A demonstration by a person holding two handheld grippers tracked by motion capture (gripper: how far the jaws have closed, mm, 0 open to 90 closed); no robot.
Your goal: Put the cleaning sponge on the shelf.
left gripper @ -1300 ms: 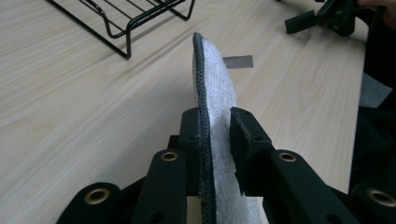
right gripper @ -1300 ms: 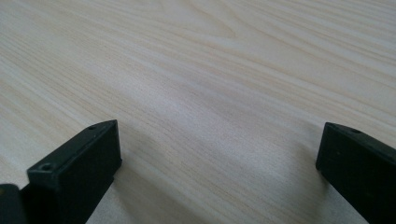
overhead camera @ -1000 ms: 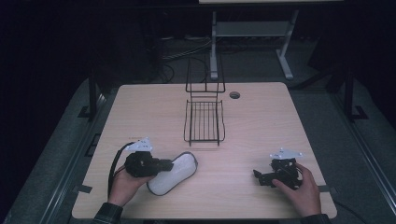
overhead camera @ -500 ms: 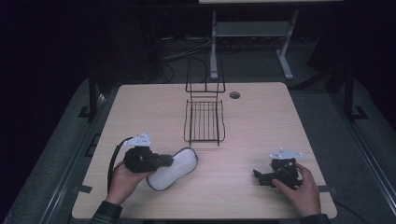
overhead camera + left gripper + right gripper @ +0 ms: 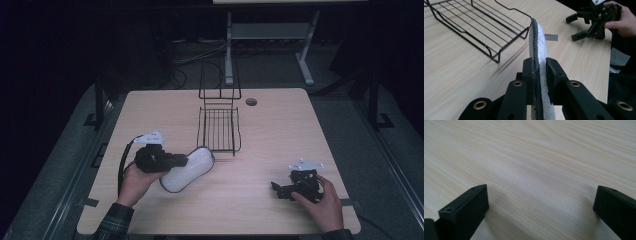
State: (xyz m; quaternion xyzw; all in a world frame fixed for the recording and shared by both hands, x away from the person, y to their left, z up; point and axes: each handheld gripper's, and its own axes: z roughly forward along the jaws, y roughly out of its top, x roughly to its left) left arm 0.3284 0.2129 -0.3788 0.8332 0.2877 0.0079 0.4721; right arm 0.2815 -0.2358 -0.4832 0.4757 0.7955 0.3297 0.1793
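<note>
At lower left of the high view we see the left gripper (image 5: 186, 161) pinching a white, dark-edged insole (image 5: 189, 169), or perhaps a slipper sole; the dim light leaves us unsure. It sits just below the black wire rack (image 5: 218, 129) at the table's (image 5: 280, 135) centre. At lower right, the right gripper (image 5: 278, 189) rests low over bare wood, jaws spread wide.
</note>
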